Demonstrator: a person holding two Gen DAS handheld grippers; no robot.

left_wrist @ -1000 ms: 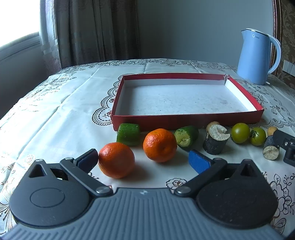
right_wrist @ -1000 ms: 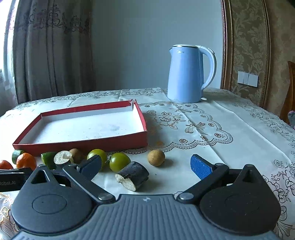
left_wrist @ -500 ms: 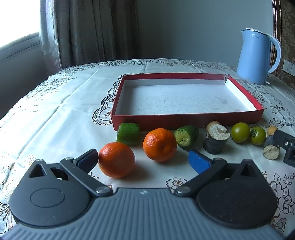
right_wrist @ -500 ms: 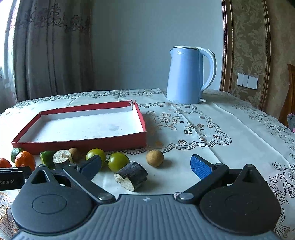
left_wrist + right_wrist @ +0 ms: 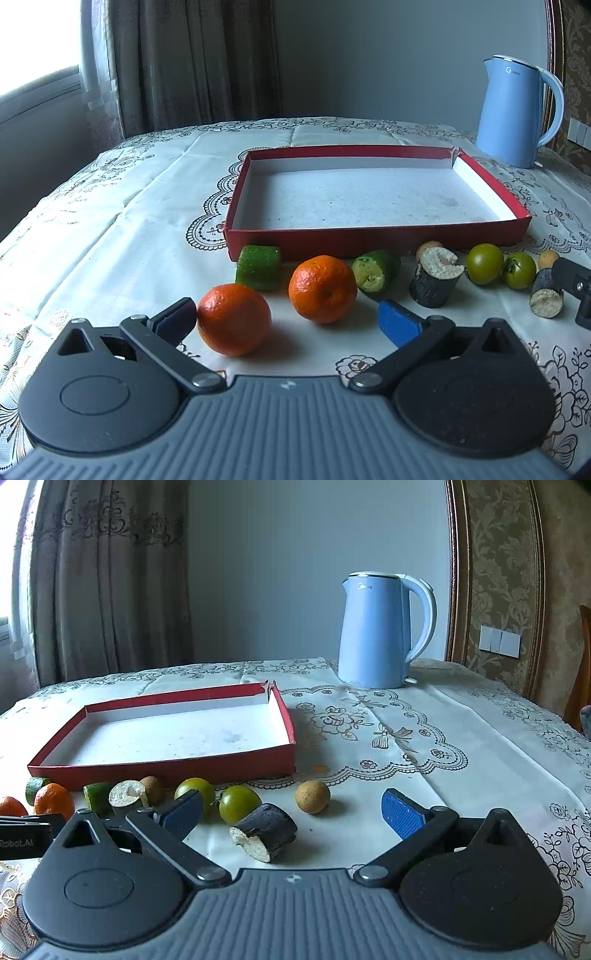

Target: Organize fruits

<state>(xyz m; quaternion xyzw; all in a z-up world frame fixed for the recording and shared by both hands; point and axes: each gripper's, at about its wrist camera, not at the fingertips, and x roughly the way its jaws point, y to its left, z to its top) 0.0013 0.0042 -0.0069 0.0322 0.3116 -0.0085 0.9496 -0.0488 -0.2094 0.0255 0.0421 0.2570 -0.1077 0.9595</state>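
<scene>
1. Across the middle of the left wrist view sits the red tray [image 5: 373,242], its white floor bare, on the patterned tablecloth [image 5: 110,236].
2. Below the tray's near wall the fruit lies in a row: a green chunk [image 5: 258,267], a far orange [image 5: 322,288], a cut green piece [image 5: 376,271], a dark stub with a pale cut face [image 5: 434,278], two green tomatoes [image 5: 484,263] and, at the right edge, a second dark stub [image 5: 546,297].
3. At lower centre the left gripper [image 5: 284,319] stands wide, holding nothing; its left pad touches or nearly touches the near orange [image 5: 234,319], which lies between the fingers.
4. In the right wrist view the right gripper [image 5: 293,814] is also spread wide and empty, with a dark stub [image 5: 264,830] between its fingers and a small tan fruit [image 5: 312,796] just beyond.
5. A blue kettle [image 5: 380,631] stands at the upper right of that frame, well apart from the fruit; nothing blocks either gripper's way to it.
6. Compared with a second ago, the left view is practically unchanged, while the right view has shifted slightly, the fruit sitting a little lower and more to the left.
</scene>
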